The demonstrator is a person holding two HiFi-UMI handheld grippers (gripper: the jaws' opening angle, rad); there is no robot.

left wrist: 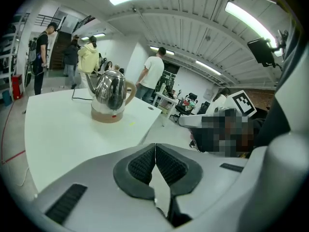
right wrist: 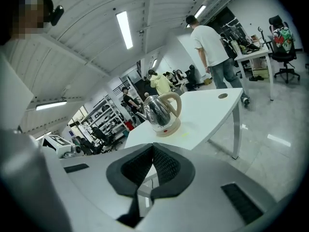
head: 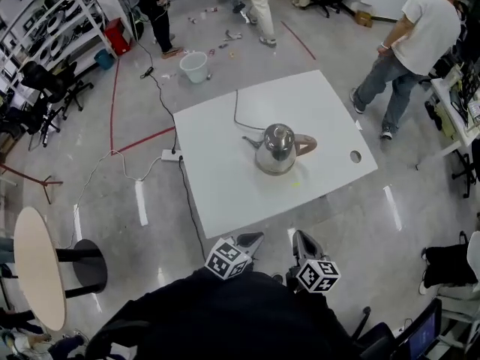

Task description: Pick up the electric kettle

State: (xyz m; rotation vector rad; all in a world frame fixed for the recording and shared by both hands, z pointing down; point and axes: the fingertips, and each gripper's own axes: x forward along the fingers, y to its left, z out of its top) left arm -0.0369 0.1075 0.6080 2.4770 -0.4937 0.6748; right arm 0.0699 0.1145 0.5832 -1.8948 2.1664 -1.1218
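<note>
Two claws, my left claw (head: 253, 238) & right claw (head: 299, 235), are both squeezed tight, nothing in them. The kettle (head: 275, 149) sits well ahead of both, on the table (head: 217, 186). Looks hard, shiny, slippy, maybe heavy w/ water. I'd grab its tan handle (head: 307, 145).

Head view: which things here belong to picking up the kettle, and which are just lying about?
For the job: kettle; white table it stands on; left tongs and right tongs, both shut and empty, short of the table.

Lying about: white bucket on the floor; red bin; round side table; black office chair.
</note>
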